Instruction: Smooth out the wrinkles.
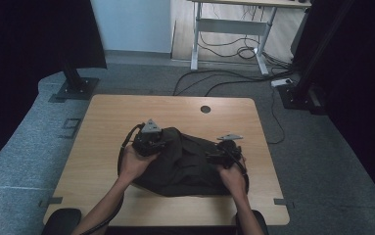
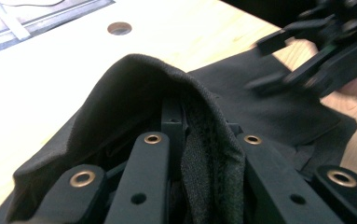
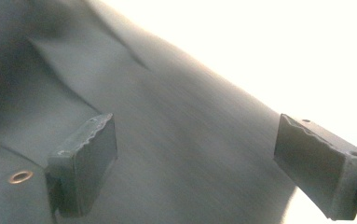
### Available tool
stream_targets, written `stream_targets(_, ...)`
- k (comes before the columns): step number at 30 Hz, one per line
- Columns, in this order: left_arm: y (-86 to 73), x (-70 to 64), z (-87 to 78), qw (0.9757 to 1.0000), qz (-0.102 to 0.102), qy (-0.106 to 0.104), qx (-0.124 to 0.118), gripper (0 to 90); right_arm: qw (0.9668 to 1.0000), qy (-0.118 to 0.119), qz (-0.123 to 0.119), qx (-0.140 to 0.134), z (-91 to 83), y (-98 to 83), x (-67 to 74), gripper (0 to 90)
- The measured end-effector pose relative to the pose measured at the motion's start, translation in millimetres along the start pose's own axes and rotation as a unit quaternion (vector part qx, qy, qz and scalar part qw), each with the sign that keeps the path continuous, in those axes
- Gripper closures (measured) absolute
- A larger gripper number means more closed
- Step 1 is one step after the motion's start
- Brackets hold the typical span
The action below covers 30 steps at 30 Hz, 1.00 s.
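High view: a dark garment [image 1: 185,166] lies crumpled at the centre of the pale wooden surface [image 1: 106,122], slightly toward the lower edge of the frame. The left tongs [image 1: 161,142] sit at the garment's upper left part, carried by the left hand [image 1: 133,164]; the right tongs [image 1: 209,157] lie over its right part, carried by the right hand [image 1: 234,178]. A round hole [image 1: 205,109] is cut in the surface near its far edge. Beyond it, on the grey floor [image 1: 136,78], stand a black stand foot [image 1: 75,88] at upper left and a white desk frame [image 1: 229,29] at top centre, with cables [image 1: 224,78] trailing below it.

Left gripper view: the left tongs [image 2: 185,126] are closed on a fold of the garment [image 2: 139,84], which rises as a ridge over the jaws in the centre of the frame; the rest of the cloth spreads flat toward the right. The right tongs [image 2: 278,63], blurred, appear at upper right above the cloth. The hole [image 2: 119,28] shows at upper left.

Right gripper view: the right tongs [image 3: 199,158] stand wide, one pad [image 3: 85,154] at lower left and the other at lower right, with nothing clamped between them; the garment [image 3: 167,140] lies blurred beneath them, and the bright surface [image 3: 283,56] fills the upper right.
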State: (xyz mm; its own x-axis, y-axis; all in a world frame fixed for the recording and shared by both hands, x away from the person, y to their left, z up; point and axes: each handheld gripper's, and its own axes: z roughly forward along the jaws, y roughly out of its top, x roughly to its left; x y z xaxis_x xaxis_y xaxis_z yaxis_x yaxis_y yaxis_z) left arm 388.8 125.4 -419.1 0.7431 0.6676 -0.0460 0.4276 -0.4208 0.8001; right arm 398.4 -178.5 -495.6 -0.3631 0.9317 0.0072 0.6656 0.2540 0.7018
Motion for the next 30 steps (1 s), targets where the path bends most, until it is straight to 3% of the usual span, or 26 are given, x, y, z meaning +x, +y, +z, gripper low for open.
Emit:
stream_targets(5, -0.4, 4.1, -0.7, 1.0, -0.005, 0.003, 0.001, 80.2, 0.9989, -0.016, 0.018, 0.04, 1.5, -33.8, -28.9, 16.4)
stream_targets(8, -0.3, 4.6, 0.3, 1.0, -0.006, 0.004, 0.002, 80.2, 0.9984, 0.02, 0.024, 0.047, 6.6, -46.4, -37.7, 34.1)
stream_targets(10, 0.2, 4.8, 0.1, 1.0, -0.006, 0.005, 0.002, 80.2, 0.9987, 0.013, 0.016, 0.046, 9.0, -47.4, -36.8, 36.5)
stream_targets(12, 1.3, 5.8, -0.6, 1.0, -0.007, 0.005, 0.002, 80.2, 0.9985, 0.022, 0.012, 0.048, 9.2, -44.7, -34.3, 51.3)
stream_targets(15, 4.3, 5.9, -0.8, 0.9999, -0.006, 0.008, 0.001, 80.3, 0.9986, 0.034, 0.01, 0.04, 12.4, -42.2, -24.7, 60.5)
stream_targets(20, 11.6, -0.6, 0.6, 1.0, 0.005, 0.009, 0.001, 80.3, 0.9977, 0.053, -0.011, 0.04, 24.8, -29.8, 0.9, 61.7)
stream_targets(27, 12.4, -8.7, 8.4, 0.9998, 0.013, 0.006, 0.011, 80.3, 0.9931, 0.096, -0.061, 0.029, 53.7, -3.0, 65.3, 61.3)
stream_targets(30, 7.9, -12.6, 14.6, 0.9995, 0.021, 0.011, 0.023, 80.3, 0.9903, 0.115, -0.075, 0.022, 64.1, 5.4, 89.5, 56.4)
